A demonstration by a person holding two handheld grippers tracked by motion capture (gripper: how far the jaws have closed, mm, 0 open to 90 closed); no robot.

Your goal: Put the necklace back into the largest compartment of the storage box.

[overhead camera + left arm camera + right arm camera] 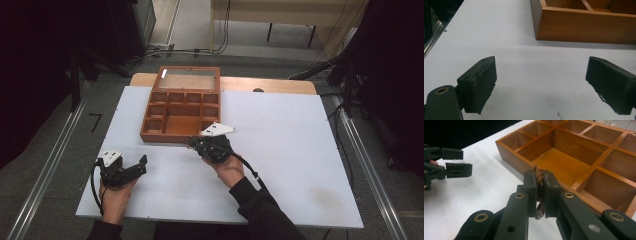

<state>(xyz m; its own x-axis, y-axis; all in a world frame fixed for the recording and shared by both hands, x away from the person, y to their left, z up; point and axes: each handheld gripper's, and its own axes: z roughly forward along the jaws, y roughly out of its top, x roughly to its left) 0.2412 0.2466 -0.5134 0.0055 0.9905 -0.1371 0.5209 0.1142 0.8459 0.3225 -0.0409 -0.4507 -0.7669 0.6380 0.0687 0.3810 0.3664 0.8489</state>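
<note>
Pinching a small twisted copper-coloured piece (539, 178) in my right gripper (539, 192) beside the wooden compartment box (150, 134) on the desk (300, 150)—left gripper (541, 82) fingers apart—I judge the thin grip could let it slip.

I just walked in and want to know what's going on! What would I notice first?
First, the open brown wooden box with many compartments at the far side of the white table, its glass lid tipped back. Next, the black right gripper beside the box's near edge, shut on a small twisted copper-coloured piece. The black left gripper sits open near the table's left side.
</note>
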